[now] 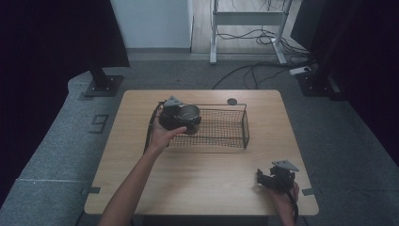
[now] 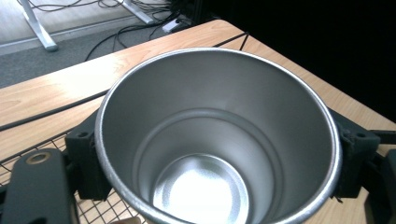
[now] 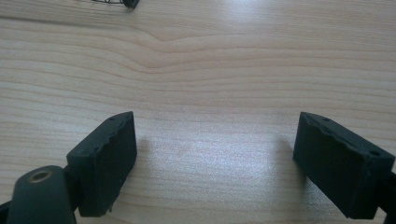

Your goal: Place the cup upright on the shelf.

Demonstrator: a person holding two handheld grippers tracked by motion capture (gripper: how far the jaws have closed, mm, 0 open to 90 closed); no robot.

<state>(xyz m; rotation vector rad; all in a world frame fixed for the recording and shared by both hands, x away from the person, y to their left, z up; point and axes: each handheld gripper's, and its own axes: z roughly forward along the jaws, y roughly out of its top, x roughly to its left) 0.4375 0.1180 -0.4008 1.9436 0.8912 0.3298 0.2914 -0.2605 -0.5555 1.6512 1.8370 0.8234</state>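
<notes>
High view: wooden table (image 1: pixel 202 179), grey carpet (image 1: pixel 56 141).

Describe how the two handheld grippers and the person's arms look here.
Both the left gripper and the right gripper are black with blocky ridged pads, each topped by a grey three-cornered plate and trailing a black cable. The forearms are bare, with no sleeves visible.

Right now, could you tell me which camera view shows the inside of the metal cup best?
The left gripper view: it looks straight down into the metal cup, empty to its shiny bottom, pads on both sides. The high view shows the cup small, held at the wire basket, interior barely visible.
</notes>
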